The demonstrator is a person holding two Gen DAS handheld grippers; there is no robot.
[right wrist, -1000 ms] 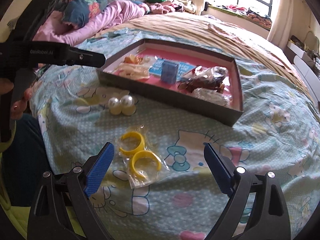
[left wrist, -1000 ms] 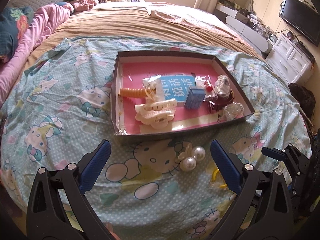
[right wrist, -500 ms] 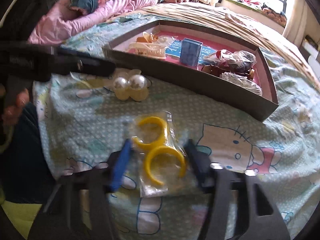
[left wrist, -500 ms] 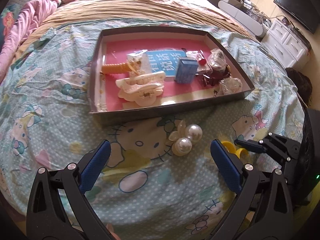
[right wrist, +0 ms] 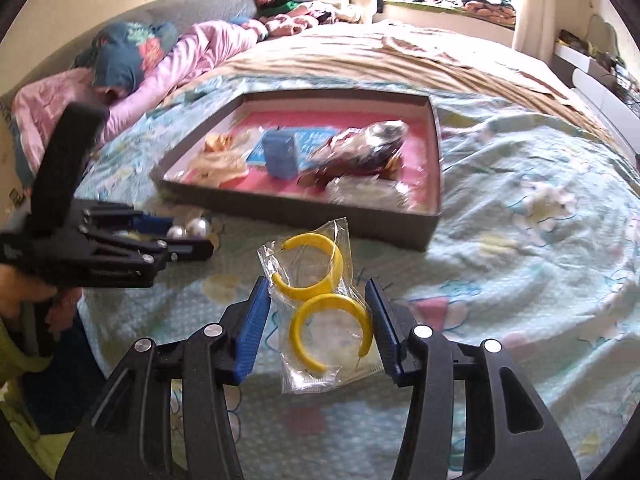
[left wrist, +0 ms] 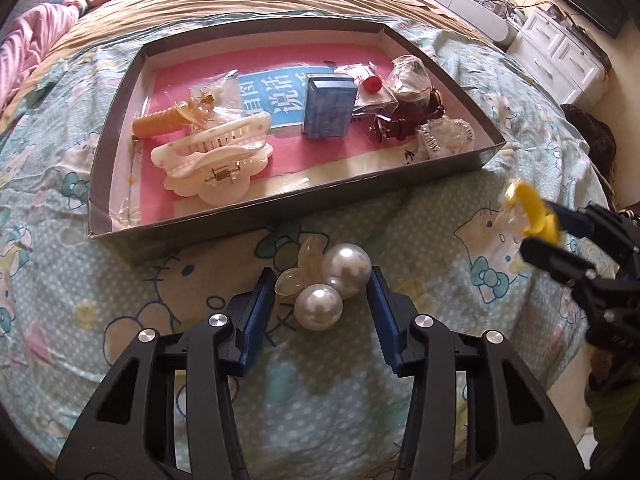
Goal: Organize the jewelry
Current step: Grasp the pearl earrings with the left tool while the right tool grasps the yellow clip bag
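A hair ornament with two big pearls (left wrist: 346, 270) lies on the cartoon-print sheet in front of the grey tray (left wrist: 280, 216). My left gripper (left wrist: 322, 276) points down at it. Its jaws are closing with the ornament between them, and both blue pads touch its sides. The same grip shows in the right wrist view, left gripper (right wrist: 192, 236) on pearls (right wrist: 192, 228). My right gripper (right wrist: 318, 280) is shut on a clear bag of yellow hoop earrings (right wrist: 328, 300) and holds it off the sheet. The bag (left wrist: 536, 212) hangs at the right in the left wrist view.
The tray (right wrist: 300, 216) has a pink floor holding a cream claw clip (left wrist: 216, 160), an orange clip (left wrist: 160, 126), a blue box (left wrist: 330, 106) and bagged dark red pieces (left wrist: 404, 116). Pink bedding (right wrist: 160, 76) lies at the bed's head. A white dresser (left wrist: 560, 56) stands at the right.
My left gripper came down over the pearl ornament and its jaws narrowed from wide to touching it. My right gripper closed on the earring bag and raised it from the sheet.
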